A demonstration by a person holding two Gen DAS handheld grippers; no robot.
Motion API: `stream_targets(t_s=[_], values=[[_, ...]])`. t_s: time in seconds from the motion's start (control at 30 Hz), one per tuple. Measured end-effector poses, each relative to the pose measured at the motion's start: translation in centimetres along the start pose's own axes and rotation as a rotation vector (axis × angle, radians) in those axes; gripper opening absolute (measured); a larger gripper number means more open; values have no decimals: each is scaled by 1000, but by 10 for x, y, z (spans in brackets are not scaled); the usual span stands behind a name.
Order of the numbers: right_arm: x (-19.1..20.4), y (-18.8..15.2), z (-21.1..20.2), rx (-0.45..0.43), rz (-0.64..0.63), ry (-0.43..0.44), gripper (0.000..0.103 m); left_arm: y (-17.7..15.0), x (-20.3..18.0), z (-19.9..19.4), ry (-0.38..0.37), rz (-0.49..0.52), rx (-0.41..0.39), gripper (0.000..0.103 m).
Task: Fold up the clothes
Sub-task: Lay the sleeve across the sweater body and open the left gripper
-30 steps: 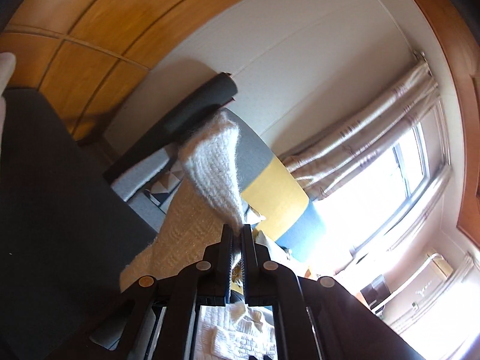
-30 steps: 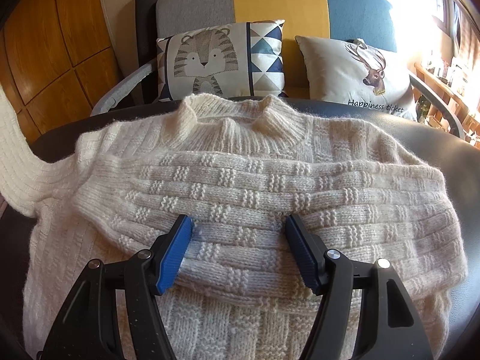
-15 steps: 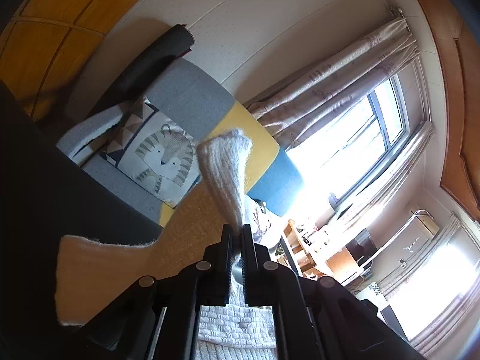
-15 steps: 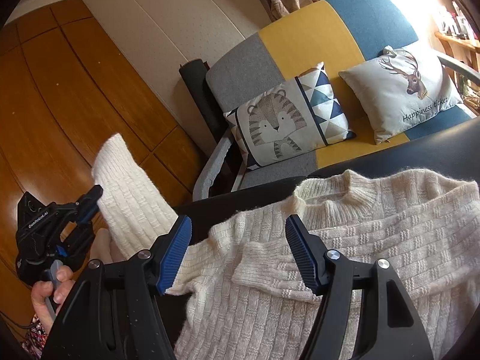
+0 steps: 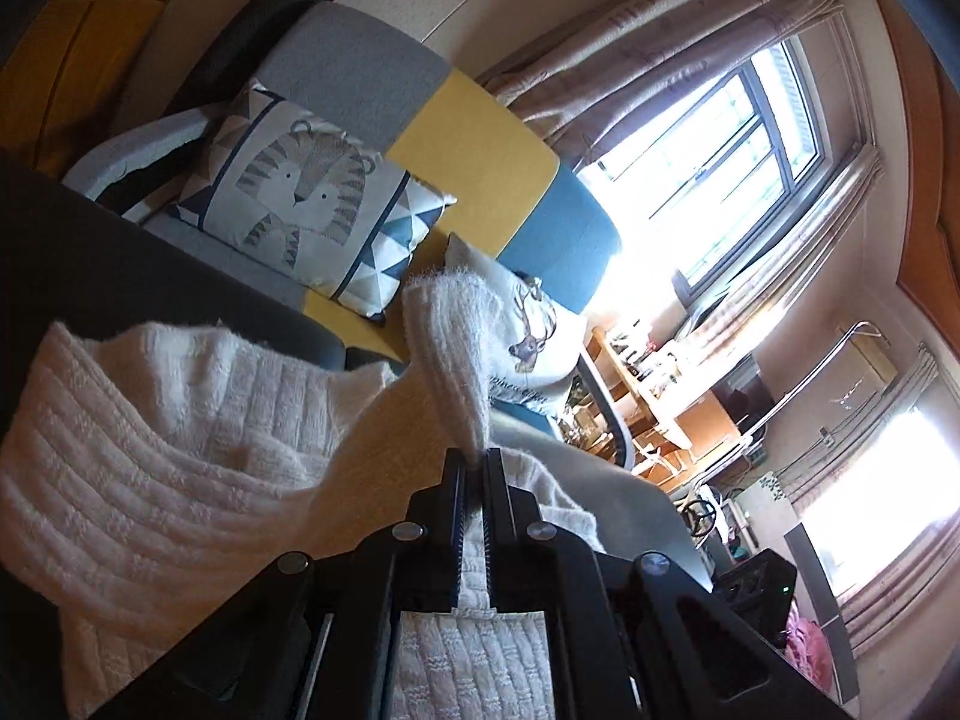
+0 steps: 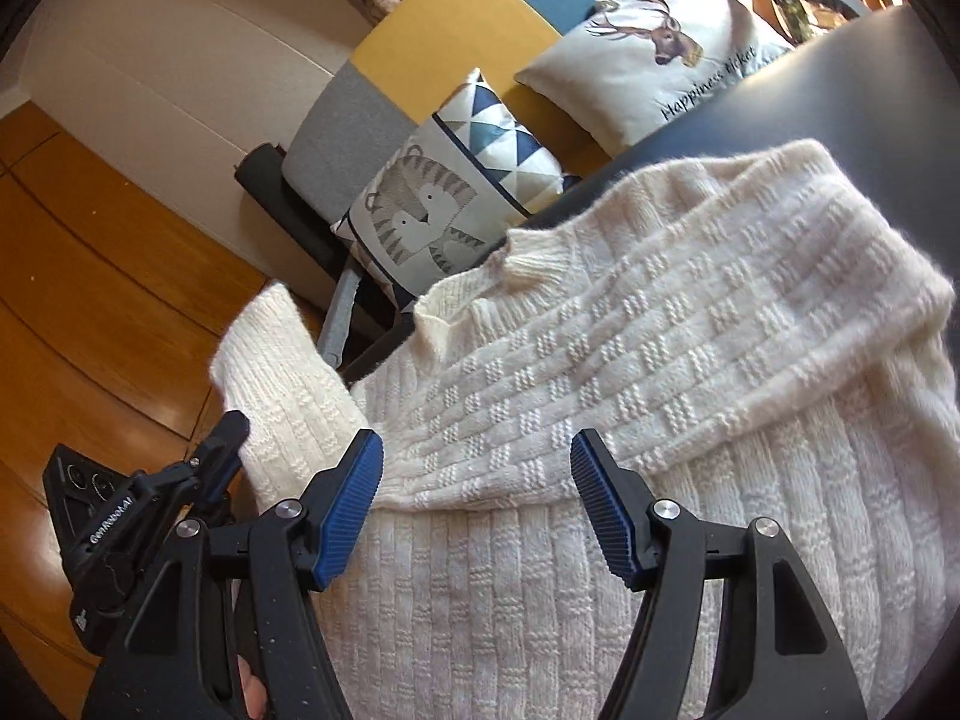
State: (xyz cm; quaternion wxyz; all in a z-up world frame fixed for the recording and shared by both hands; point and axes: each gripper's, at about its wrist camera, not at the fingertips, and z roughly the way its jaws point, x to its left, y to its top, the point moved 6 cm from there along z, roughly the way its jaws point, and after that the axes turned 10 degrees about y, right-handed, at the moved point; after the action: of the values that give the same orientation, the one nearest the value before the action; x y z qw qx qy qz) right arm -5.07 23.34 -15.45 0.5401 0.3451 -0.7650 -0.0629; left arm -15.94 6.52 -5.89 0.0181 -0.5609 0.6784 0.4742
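While the left gripper (image 5: 474, 465) pinches the sweater (image 6: 630, 372) cuff, right gripper (image 6: 477, 504) fingers gape empty.

tiger cushion (image 5: 306, 192), deer cushion (image 6: 654, 48) (lettered) — curtains (image 5: 648, 42)

A home living room: patchwork sofa (image 6: 456, 18) with animal cushions (image 5: 300, 192), curtained window (image 5: 720, 138), wood-panelled wall (image 6: 90, 276).

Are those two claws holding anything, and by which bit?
The left gripper pinches the cream sweater's sleeve by its cuff end. The right gripper holds nothing.
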Motion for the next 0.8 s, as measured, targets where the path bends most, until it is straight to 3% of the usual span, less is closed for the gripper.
stream_targets(t_s=[0.2, 0.3, 0.37, 0.57, 0.8], values=[[-10, -6, 0, 7, 2, -27, 68, -31, -14, 48, 66, 109, 83, 5], [-13, -2, 0, 0, 9, -31, 68, -59, -22, 74, 108, 208, 203, 8], [-14, -1, 3, 14, 4, -31, 68, -71, -22, 74, 87, 226, 237, 10], [-8, 1, 27, 91, -69, -88, 68, -62, 9, 29, -7, 52, 191, 18], [-13, 6, 48, 100, -90, -175, 68, -68, 52, -21, 82, 66, 109, 18]])
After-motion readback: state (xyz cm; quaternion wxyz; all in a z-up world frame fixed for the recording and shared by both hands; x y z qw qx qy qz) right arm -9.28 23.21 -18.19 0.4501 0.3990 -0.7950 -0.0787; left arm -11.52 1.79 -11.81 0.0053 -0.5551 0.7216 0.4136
